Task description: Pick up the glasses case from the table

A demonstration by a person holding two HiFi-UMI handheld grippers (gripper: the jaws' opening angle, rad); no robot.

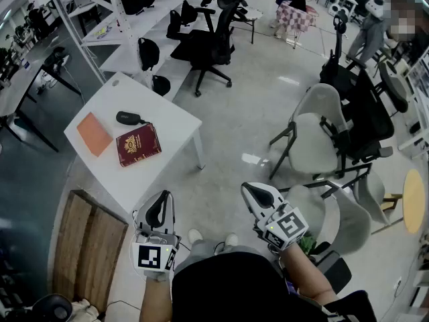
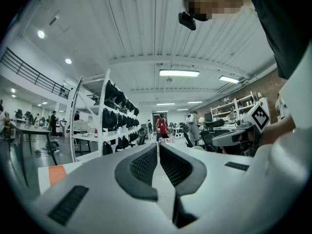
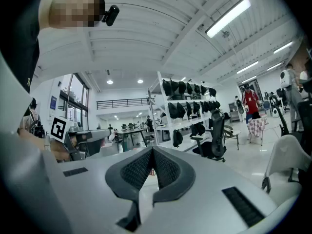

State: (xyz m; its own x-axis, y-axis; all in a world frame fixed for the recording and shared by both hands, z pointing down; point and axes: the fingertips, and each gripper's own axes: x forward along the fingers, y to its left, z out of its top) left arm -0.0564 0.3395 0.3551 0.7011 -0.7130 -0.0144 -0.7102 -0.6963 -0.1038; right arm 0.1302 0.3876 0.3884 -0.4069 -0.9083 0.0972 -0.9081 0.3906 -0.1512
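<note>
The black glasses case lies on the small white table, near its far side. Next to it are an orange notebook and a dark red book. My left gripper hovers just off the table's near corner, shut and empty, well short of the case. My right gripper is held over the floor to the right, also shut with nothing in it. In the left gripper view the jaws meet, and the orange notebook shows at lower left. The right gripper view shows closed jaws.
A wooden pallet lies on the floor at lower left. Grey chairs and black office chairs stand to the right and beyond the table. White shelving with black bags runs behind the table. A person's shoes show between the grippers.
</note>
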